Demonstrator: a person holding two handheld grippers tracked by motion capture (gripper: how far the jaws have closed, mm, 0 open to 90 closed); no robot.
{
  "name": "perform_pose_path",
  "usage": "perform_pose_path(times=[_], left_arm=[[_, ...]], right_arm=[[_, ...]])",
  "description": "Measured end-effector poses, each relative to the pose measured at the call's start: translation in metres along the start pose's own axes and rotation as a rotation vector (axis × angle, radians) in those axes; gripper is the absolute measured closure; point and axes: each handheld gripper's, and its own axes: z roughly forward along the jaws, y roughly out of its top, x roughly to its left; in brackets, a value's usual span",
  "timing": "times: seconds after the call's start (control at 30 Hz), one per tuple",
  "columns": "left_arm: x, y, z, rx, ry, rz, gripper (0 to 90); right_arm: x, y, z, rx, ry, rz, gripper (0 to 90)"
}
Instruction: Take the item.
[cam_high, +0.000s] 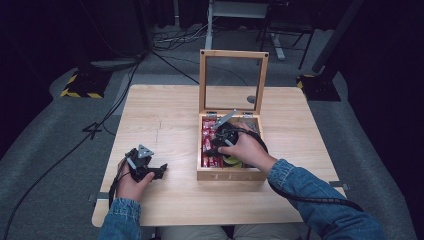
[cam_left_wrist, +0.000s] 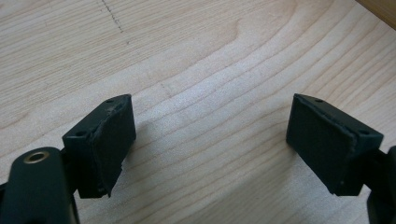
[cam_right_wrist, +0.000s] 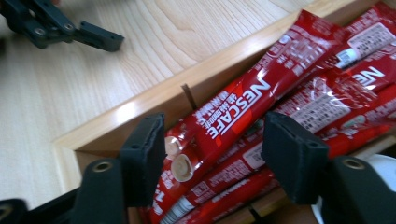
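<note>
A wooden tea box (cam_high: 231, 175) stands on the table with its glass lid (cam_high: 234, 55) raised upright. Its left compartment holds several red Nescafe sachets (cam_high: 208, 146). My right gripper (cam_high: 214, 146) reaches down into that compartment. In the right gripper view its jaws (cam_right_wrist: 215, 149) straddle the lower end of the top sachet (cam_right_wrist: 243, 98), which lies slanted between them; the pads do not clamp it. My left gripper (cam_high: 159, 171) rests on the table left of the box, and in its own view (cam_left_wrist: 210, 135) it is open over bare wood.
The wooden table (cam_left_wrist: 210, 60) has free room left of and in front of the box. The box's left wall (cam_right_wrist: 140, 105) runs close beside my right jaws. A yellow-green item (cam_high: 233, 161) lies in the box under the right hand. Cables trail from both grippers.
</note>
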Motion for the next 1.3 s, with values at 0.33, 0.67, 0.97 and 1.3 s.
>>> perform_pose_path(times=[0.33,0.67,0.97,1.3], left_arm=[[0.0,0.0,0.0,0.001,0.0,0.003,16.0],[0.0,0.0,0.0,0.003,0.0,0.005,16.0],[0.0,0.0,0.0,0.003,0.0,0.005,16.0],[0.0,0.0,0.0,0.001,0.004,0.002,15.9]], right_arm=[[0.004,0.0,0.002,0.024,0.048,0.005,59.0],[0.007,0.003,-0.002,0.013,0.114,0.081,80.6],[0.012,0.012,-0.019,-0.052,0.114,0.078,81.1],[0.007,0.019,-0.044,-0.121,0.113,0.09,81.1]])
